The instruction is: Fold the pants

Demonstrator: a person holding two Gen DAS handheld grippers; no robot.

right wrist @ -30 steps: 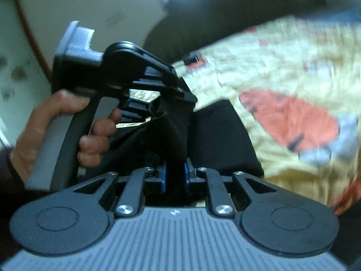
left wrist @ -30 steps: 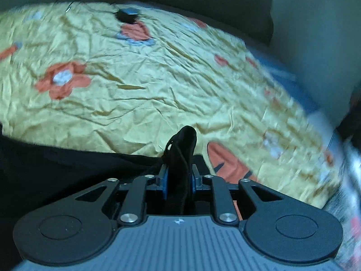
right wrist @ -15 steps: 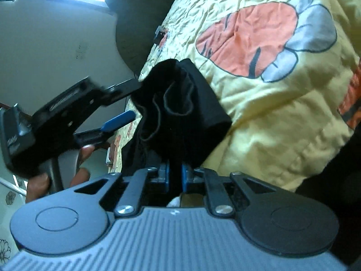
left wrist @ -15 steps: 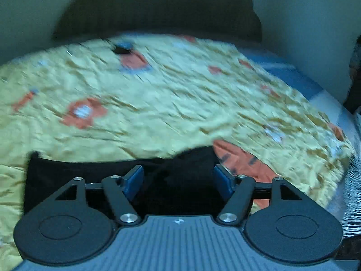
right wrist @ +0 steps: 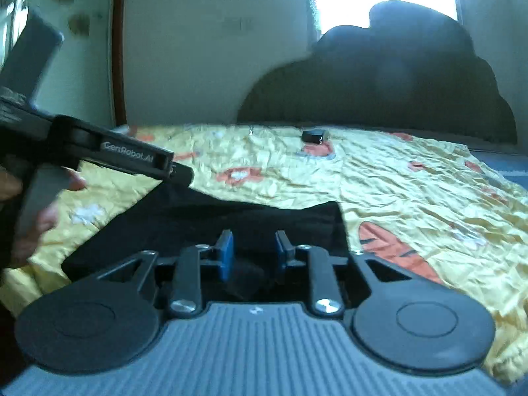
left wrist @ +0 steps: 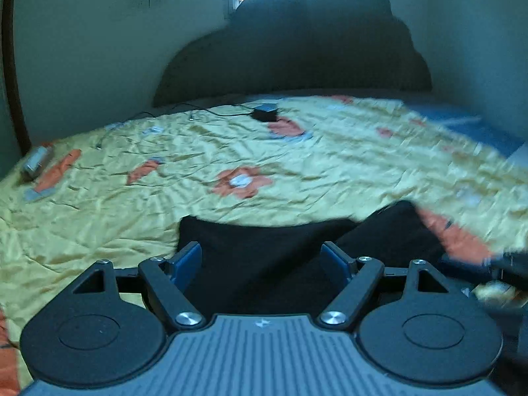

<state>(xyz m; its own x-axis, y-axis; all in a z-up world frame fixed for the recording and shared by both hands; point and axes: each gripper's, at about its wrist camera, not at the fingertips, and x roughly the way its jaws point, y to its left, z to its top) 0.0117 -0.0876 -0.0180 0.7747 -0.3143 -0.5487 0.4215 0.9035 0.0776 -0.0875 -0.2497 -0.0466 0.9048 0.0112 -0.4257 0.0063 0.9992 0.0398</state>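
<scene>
The black pants [left wrist: 264, 247] lie folded and flat on the yellow bedspread [left wrist: 231, 145], near its front edge. My left gripper [left wrist: 260, 260] hovers just above them, its jaws wide and still opening, with nothing pressed between the blue pads [left wrist: 188, 260]. In the right wrist view the pants [right wrist: 231, 217] spread out below my right gripper [right wrist: 254, 252], whose jaws are opening; its pads [right wrist: 226, 254] stand apart and grip no cloth. A hand [right wrist: 46, 214] holds the left gripper [right wrist: 178, 172] over the pants' left part.
A small black box [left wrist: 264, 112] with a cable lies far back on the bedspread, also in the right wrist view [right wrist: 313, 135]. A dark padded headboard [left wrist: 297, 49] rises behind. A small pack [left wrist: 36, 161] sits at the far left. Blue sheet [left wrist: 478, 122] shows at the right.
Both grippers let go of the bunched black cloth they were shut on. The left opened wide and drew back. The right rolled upright and parted its pads. The pants now lie flat.
</scene>
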